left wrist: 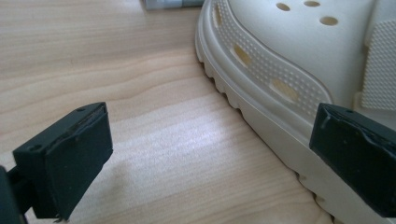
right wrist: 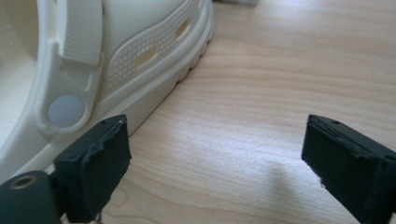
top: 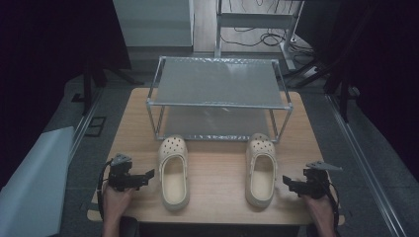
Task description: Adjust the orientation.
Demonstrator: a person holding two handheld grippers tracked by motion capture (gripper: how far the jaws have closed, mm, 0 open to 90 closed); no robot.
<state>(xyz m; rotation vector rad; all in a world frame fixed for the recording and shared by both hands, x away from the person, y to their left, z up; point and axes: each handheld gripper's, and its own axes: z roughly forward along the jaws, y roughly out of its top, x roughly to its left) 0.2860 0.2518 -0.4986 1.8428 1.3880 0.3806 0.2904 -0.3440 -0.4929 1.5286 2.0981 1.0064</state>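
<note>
Left gripper (top: 148, 175) low over the near-left of the wooden table (top: 217, 170), jaws spread wide, gripping nothing; held in the person's left hand (top: 114, 200). Just to its right, the left clog (top: 173, 173), cream, sole down, toe pointing far toward the shelf. In the left gripper view (left wrist: 210, 154), bare wood between the jaws, the clog's ribbed sole edge (left wrist: 261, 93) close by the right-hand jaw.

Right gripper (top: 287, 181) at the near-right, likewise released and empty, in the right hand (top: 320, 207). Right clog (top: 261, 169) just to its left, parallel to the first, well apart from it. In the right gripper view (right wrist: 215, 158), that clog's strap rivet (right wrist: 67, 111) just beyond the left-hand jaw.

Metal two-tier rack (top: 217, 96) at the far side, both clogs' toes near its front rail.
</note>
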